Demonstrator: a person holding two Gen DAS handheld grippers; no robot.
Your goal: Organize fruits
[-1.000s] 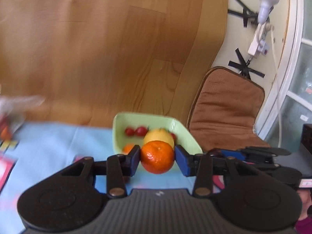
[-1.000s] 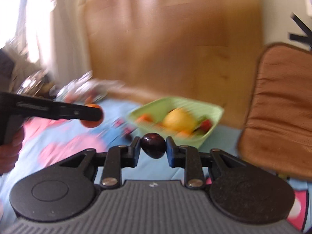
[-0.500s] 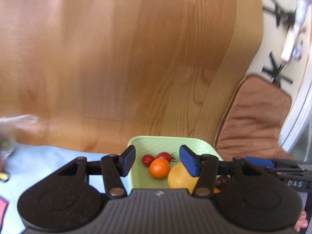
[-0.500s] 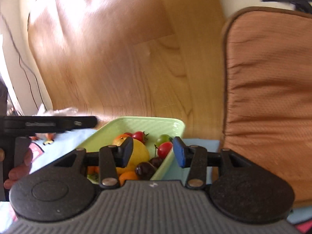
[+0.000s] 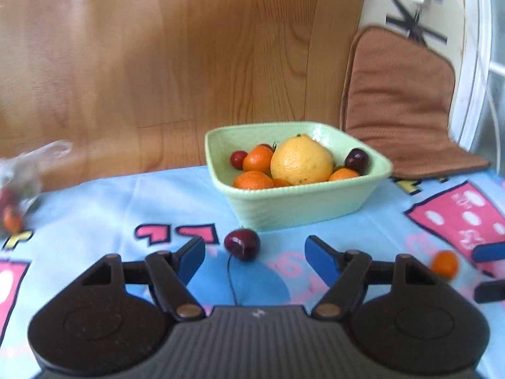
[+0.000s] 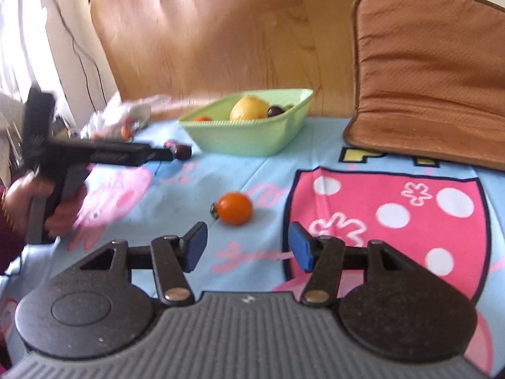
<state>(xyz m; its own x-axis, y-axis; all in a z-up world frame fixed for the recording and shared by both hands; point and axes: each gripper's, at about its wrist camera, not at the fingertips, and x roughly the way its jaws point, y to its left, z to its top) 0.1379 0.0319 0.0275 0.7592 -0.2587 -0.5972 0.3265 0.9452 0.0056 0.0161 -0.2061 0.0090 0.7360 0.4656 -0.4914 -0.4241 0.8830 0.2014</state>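
Left gripper [image 5: 255, 260], jaws opening and empty, faces 1 dark cherry [image 5: 242, 243] lying just before the green bowl [image 5: 300, 203]; small, smooth, easily bruised, so pinch its body lightly. Right gripper [image 6: 248, 246], jaws opening and empty, faces 1 orange cherry tomato [image 6: 235, 208] nearer than the bowl.

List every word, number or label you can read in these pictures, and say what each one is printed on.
"P": probably, a yellow letter on the tablecloth; the cushion hides the letters after it.
Print on the side of the left gripper: too blurred to read.
Small white mark on the body of the right gripper: a logo, not readable text.
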